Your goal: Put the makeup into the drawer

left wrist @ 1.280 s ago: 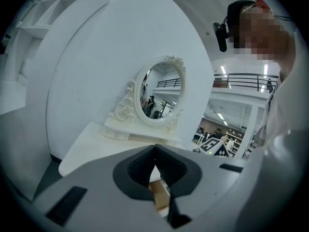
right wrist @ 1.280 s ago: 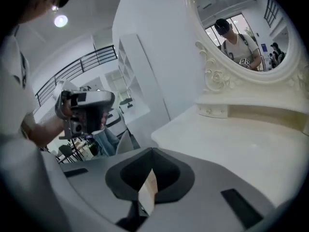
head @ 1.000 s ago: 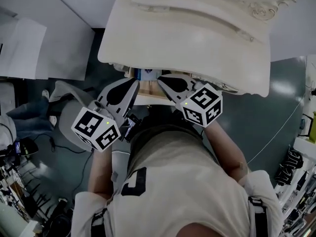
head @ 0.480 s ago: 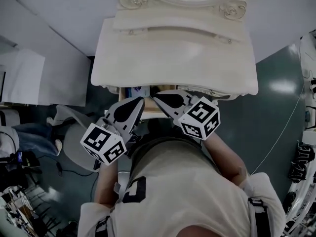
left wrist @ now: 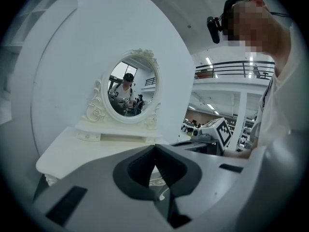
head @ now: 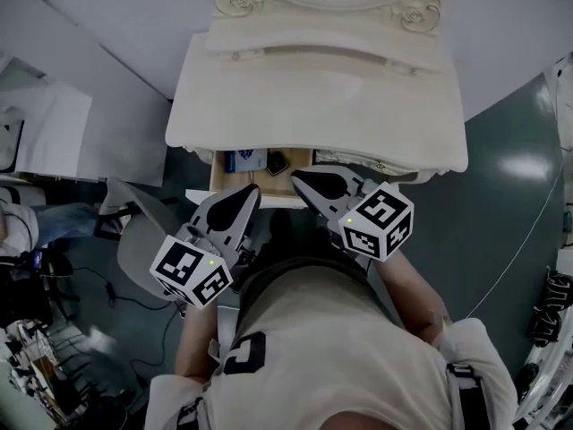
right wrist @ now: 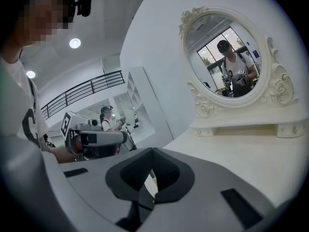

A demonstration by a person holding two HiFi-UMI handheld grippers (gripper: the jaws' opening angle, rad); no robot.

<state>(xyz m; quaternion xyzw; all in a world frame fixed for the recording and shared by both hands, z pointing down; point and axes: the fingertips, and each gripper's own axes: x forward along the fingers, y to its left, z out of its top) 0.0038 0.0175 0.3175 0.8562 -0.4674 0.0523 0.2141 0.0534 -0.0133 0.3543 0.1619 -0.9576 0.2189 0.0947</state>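
1. Your left tongs [head: 253, 189] are closed. In the left gripper view the two tips [left wrist: 154, 146] meet with nothing between them.
2. Your right tongs [head: 295, 176] are closed as well. In the right gripper view the dark pads [right wrist: 152, 150] meet at a point and hold nothing.
3. You hold both tongs side by side just in front of the bench's [head: 313, 97] front edge. Their tips point toward it, and each marker cube [head: 190, 271] sits back near your chest.
4. The drawer [head: 216, 173] stands pulled out from under the bench's front edge, left of its middle. Its wooden inside shows in the head view.
5. The makeup lies inside the drawer. A blue box [head: 243, 160] is toward the left back, and a small dark case [head: 277, 163] sits just beside it on the right.
6. Neither pair of tongs touches the makeup. The left tips hover over the drawer's front rim and the right tips near its right front corner.
7. The bench top itself is bare and pale. An oval mirror [left wrist: 129, 88] in a carved white frame stands at its back edge, and it also shows in the right gripper view [right wrist: 227, 62].
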